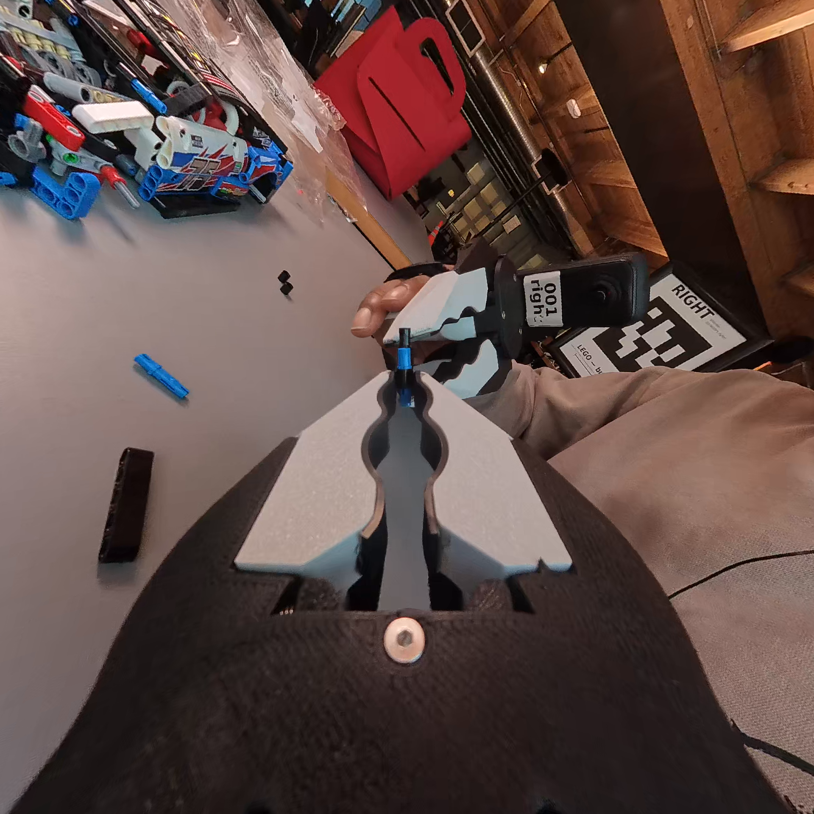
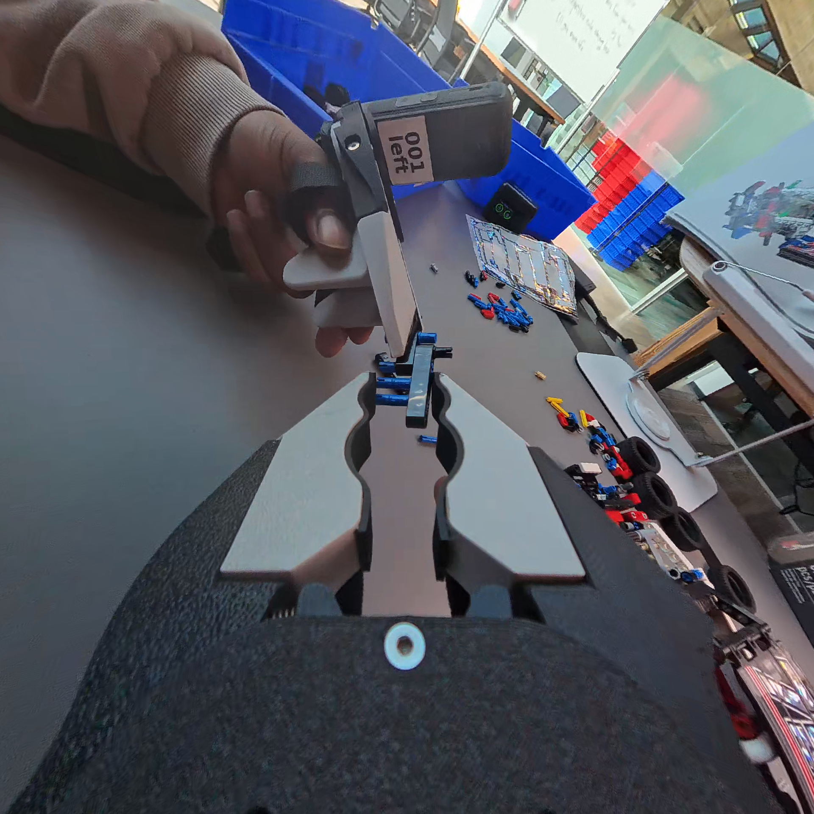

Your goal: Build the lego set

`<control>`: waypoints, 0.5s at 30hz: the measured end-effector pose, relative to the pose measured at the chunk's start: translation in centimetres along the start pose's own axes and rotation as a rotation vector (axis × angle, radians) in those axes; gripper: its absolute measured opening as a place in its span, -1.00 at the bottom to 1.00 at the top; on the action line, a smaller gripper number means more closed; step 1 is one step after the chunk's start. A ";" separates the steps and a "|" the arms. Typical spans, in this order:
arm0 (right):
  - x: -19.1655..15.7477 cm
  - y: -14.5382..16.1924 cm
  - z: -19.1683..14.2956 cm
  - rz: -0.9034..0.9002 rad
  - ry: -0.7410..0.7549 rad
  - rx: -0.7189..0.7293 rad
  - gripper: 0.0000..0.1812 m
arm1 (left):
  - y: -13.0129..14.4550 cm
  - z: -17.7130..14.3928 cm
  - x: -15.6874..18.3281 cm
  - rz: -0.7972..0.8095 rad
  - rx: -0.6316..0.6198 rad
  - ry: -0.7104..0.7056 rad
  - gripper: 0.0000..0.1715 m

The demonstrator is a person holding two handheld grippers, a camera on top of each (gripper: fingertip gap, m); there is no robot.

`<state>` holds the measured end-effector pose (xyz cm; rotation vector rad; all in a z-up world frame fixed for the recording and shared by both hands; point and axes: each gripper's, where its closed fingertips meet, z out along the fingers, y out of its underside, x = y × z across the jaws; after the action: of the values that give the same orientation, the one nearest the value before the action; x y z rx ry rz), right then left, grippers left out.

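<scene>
In the right wrist view my right gripper [image 2: 405, 387] is closed across a black beam [image 2: 419, 392] with several blue pins [image 2: 392, 398] sticking out of its side, held above the grey table [image 2: 132, 396]. My left gripper [image 2: 396, 350] comes down from above and pinches the top end of this assembly. In the left wrist view my left gripper [image 1: 404, 383] is shut on the blue-and-black assembly [image 1: 403, 357], and the right gripper [image 1: 403, 337] meets it from the right, tip to tip. How the parts join is hidden.
A partly built lego car [image 1: 198, 163] and loose parts lie far left. A blue pin [image 1: 160, 376], a black beam [image 1: 125, 506] and two small black pieces [image 1: 285, 282] lie on the table. Tyres [image 2: 652, 484], piles of pieces [image 2: 502, 308], a sticker sheet [image 2: 524, 268] and blue bins [image 2: 352, 44] lie beyond. My left and right fingertips are right by each other.
</scene>
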<state>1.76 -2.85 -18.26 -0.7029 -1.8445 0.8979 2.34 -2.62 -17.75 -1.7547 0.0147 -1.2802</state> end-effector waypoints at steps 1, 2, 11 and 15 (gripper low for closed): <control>-0.1 0.0 -0.1 0.009 -0.011 -0.003 -0.75 | 0.1 0.0 0.0 0.000 -0.005 0.001 -0.93; -0.1 0.1 -0.1 0.029 -0.024 -0.006 -0.75 | 0.1 0.1 0.0 0.001 -0.006 0.002 -0.93; -0.7 1.4 -0.7 0.174 -0.151 -0.049 -0.76 | -0.9 -1.0 -1.0 0.248 -0.035 -0.145 -0.79; -2.0 3.5 -0.6 0.196 -0.231 -0.163 -0.76 | -0.2 -1.6 -2.8 0.462 -0.153 -0.311 -0.77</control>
<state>3.41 -2.19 -21.92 -0.9255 -2.0979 0.9961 -0.19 -2.18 -19.64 -1.9215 0.3284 -0.6819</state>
